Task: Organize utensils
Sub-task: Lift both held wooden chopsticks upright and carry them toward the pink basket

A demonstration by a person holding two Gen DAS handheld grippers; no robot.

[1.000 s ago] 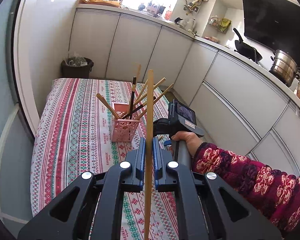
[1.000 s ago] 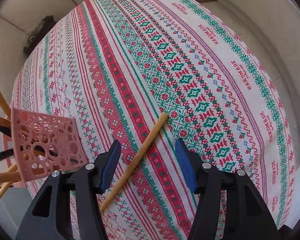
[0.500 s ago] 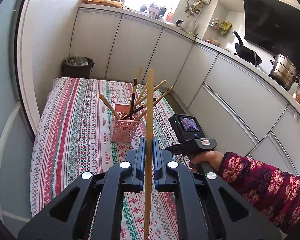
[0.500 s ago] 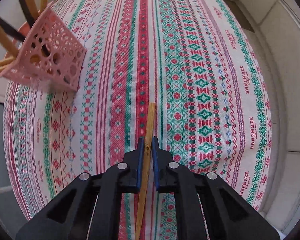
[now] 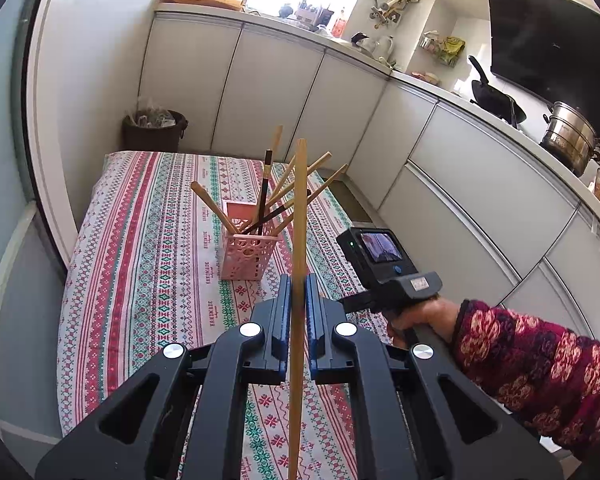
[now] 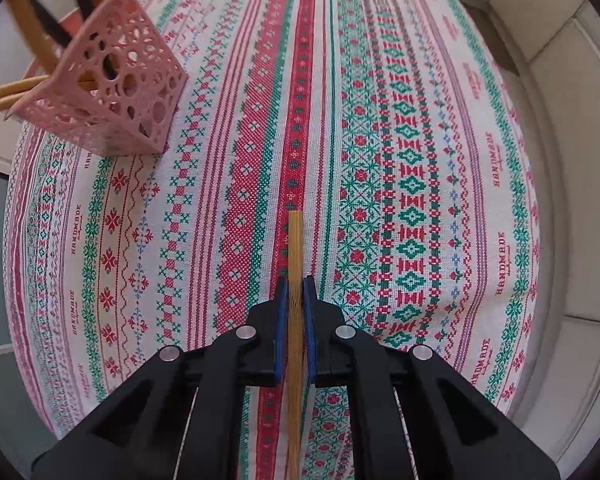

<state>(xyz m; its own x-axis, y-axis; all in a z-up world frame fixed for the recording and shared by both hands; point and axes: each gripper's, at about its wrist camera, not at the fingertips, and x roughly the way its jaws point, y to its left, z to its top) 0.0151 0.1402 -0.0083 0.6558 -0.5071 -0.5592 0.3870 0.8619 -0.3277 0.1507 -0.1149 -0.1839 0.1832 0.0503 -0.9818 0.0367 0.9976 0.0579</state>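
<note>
The left gripper [image 5: 296, 296] has its fingers [image 5: 281, 312] closed on a wooden chopstick [image 5: 299, 220], which stands upright between them and reaches well above the tips. Behind it, on the bench [image 5: 140, 248] with a striped red and green cloth, stands a pink basket [image 5: 246, 254]. Several chopsticks, wooden and black, lean in the basket at different angles.

The right gripper [image 6: 295, 300] points down at the cloth [image 6: 400, 160]. Its fingers [image 6: 309, 308] are closed on a second chopstick [image 6: 295, 248], whose end sticks out past the tips, over the red stripe. I cannot tell if this end touches the cloth. The basket [image 6: 116, 80] is well apart, at the upper left.
</note>
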